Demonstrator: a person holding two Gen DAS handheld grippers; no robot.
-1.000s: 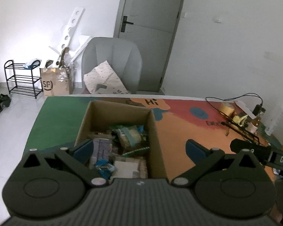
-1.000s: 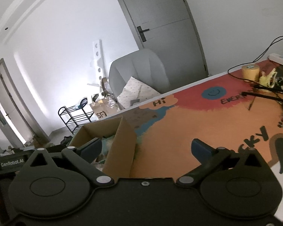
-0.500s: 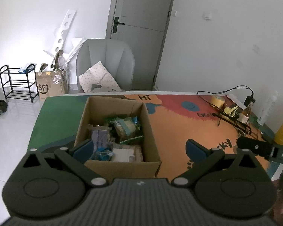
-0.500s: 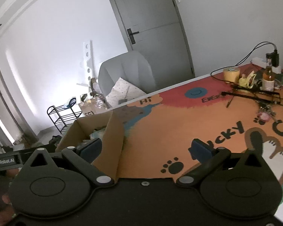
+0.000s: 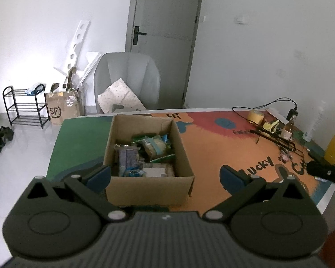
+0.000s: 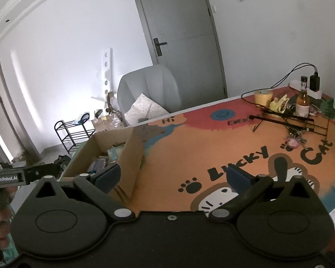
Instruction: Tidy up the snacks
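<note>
Two grippers: both stood wide open and held nothing.
Left gripper (image 5: 165, 174): its blue-padded fingers (image 5: 98, 176) were spread apart, above the near edge of the table, in front of the cardboard box (image 5: 149, 187).
Right gripper (image 6: 178, 176): its fingers (image 6: 239, 176) were equally spread, over the orange mat (image 6: 189, 151), with the box's right wall beside its left finger.
Cardboard box: sat open-topped on the left part of the table, upright, flaps not visible.
Snacks (image 5: 145, 154): packets lay piled inside the box, among them a purple pack (image 5: 128, 156) at the left and a green-and-blue pack (image 5: 154, 144) farther back.
Mat: printed with "Hi", "Lucky Cat" and paw prints; green at the far left.
Far right clutter: a yellow tape roll (image 6: 263, 97), a small brown bottle (image 6: 302, 102), a black wire rack (image 6: 285, 118) and a charger with cable (image 6: 314, 81).
Beyond the table: a grey chair (image 5: 127, 82) with a dotted cushion, a grey door (image 5: 165, 40), a black shoe rack (image 5: 24, 106).
Person: a hand (image 6: 0, 221) showed at the left edge of the right wrist view, gripping the other tool's handle.
</note>
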